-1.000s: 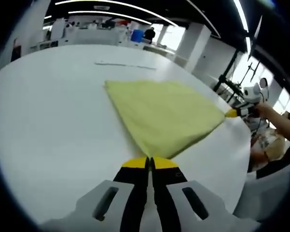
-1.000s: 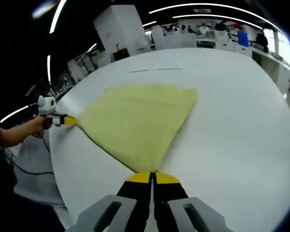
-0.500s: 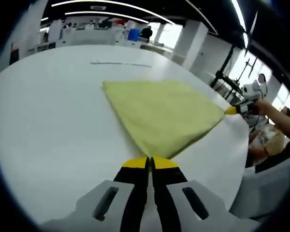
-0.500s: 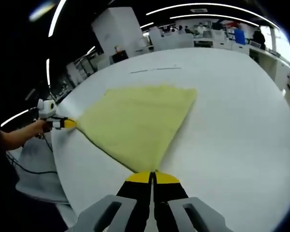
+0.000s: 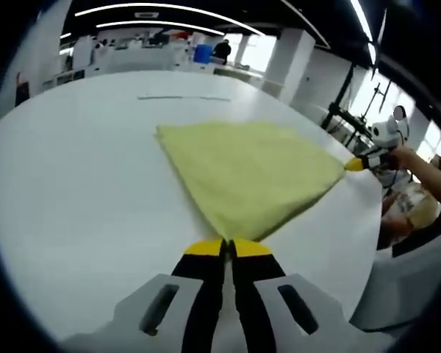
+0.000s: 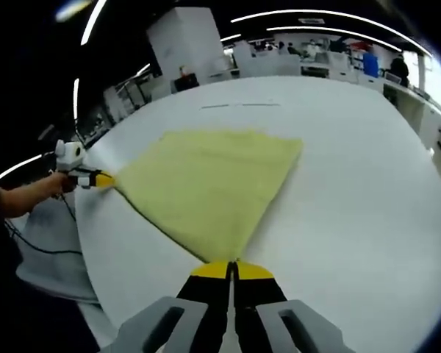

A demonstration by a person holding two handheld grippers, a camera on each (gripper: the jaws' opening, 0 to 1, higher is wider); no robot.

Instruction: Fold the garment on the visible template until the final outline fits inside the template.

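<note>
A pale yellow garment [image 5: 250, 173] lies spread flat on the white table [image 5: 81, 191], stretched between two near corners. My left gripper [image 5: 228, 243] is shut on one near corner of the cloth. My right gripper [image 6: 231, 265] is shut on the other near corner, with the garment [image 6: 209, 184] fanning away from it. In the left gripper view the right gripper [image 5: 355, 164] shows at the far right, pinching its corner. In the right gripper view the left gripper [image 6: 103, 179] shows at the left, held by a hand. A thin dark template line [image 5: 184, 98] runs on the table beyond the garment.
The table's edge [image 5: 371, 220] drops off near the right gripper, with a person's arm [image 5: 430, 176] beyond it. A dark cable [image 6: 37, 246] hangs by the grey cover left of the table. Desks, pillars and a distant person [image 5: 224, 50] stand in the background.
Both views have shifted slightly with the hands. The garment stays stretched between the two shut grippers, with no visible change in its shape.
</note>
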